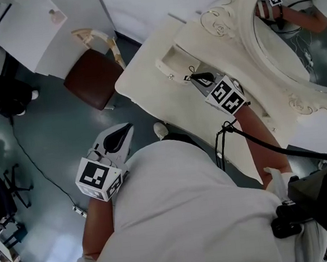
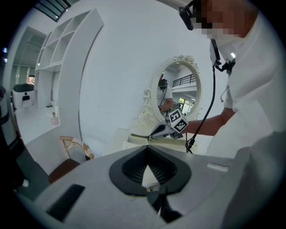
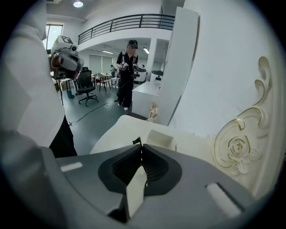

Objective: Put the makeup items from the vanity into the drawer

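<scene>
Left gripper (image 1: 129, 126) fingers shut, empty | right gripper (image 1: 194, 79) fingers pinch thin black item (image 3: 135, 142), pointing toward drawer (image 1: 167, 68)

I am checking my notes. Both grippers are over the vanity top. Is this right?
Not quite. Only the right gripper is over the vanity top; the head view shows the left gripper off it, over the floor.

Left gripper (image 1: 127, 127) held low, right gripper (image 1: 191, 78) extended forward (2 jaw pairs closed).
</scene>
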`<state>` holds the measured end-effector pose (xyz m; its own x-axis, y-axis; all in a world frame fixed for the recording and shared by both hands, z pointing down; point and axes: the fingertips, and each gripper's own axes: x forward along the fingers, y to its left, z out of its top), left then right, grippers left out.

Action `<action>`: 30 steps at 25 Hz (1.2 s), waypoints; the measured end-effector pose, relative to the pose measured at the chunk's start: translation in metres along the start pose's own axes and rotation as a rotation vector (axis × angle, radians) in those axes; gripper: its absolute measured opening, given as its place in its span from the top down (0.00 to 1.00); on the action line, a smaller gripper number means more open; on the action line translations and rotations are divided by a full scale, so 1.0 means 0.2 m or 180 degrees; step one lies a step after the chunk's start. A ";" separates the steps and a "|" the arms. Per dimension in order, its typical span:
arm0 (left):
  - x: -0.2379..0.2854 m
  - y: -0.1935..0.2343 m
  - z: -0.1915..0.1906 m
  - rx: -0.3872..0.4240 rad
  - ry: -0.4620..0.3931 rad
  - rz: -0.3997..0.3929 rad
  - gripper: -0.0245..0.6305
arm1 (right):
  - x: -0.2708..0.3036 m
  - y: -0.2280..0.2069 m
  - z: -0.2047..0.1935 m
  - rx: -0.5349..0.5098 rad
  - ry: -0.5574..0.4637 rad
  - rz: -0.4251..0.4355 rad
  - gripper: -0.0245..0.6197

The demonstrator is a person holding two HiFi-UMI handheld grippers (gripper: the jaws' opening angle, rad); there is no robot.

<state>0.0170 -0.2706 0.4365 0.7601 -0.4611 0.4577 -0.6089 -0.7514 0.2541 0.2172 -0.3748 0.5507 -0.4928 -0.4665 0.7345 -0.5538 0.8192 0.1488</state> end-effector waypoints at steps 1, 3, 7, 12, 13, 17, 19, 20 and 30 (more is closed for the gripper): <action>-0.01 0.01 0.00 -0.0014 -0.0002 0.0031 0.96 | 0.02 -0.02 0.01 -0.0003 0.0002 0.0012 0.94; -0.02 0.04 0.00 -0.0044 -0.0006 0.0097 0.96 | 0.07 -0.06 0.03 -0.0009 0.0005 0.0039 0.94; -0.07 0.09 -0.02 -0.0125 -0.0017 0.0228 0.96 | 0.18 -0.12 0.06 -0.0037 0.0042 0.0086 0.94; -0.09 0.14 -0.02 -0.0201 -0.0027 0.0364 0.96 | 0.33 -0.19 0.06 0.0053 0.0093 0.0147 0.94; -0.09 0.14 -0.02 -0.0217 -0.0028 0.0387 0.96 | 0.35 -0.20 0.05 0.0089 0.0104 0.0157 0.94; -0.10 0.16 -0.03 -0.0270 -0.0025 0.0465 0.96 | 0.47 -0.24 0.02 0.0236 0.0192 0.0179 0.94; -0.10 0.18 -0.03 -0.0300 -0.0019 0.0502 0.96 | 0.52 -0.26 0.00 0.0283 0.0249 0.0170 0.94; -0.09 0.19 -0.04 -0.0317 -0.0019 0.0518 0.96 | 0.55 -0.27 -0.01 0.0298 0.0279 0.0167 0.94; -0.06 0.21 -0.04 -0.0372 0.0000 0.0581 0.96 | 0.68 -0.26 -0.07 0.0332 0.0639 0.0239 0.94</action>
<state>-0.0201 -0.2930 0.4477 0.6348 -0.5845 0.5052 -0.7586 -0.5956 0.2641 0.1876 -0.4766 0.6518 -0.3975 -0.3213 0.8595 -0.5922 0.8053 0.0272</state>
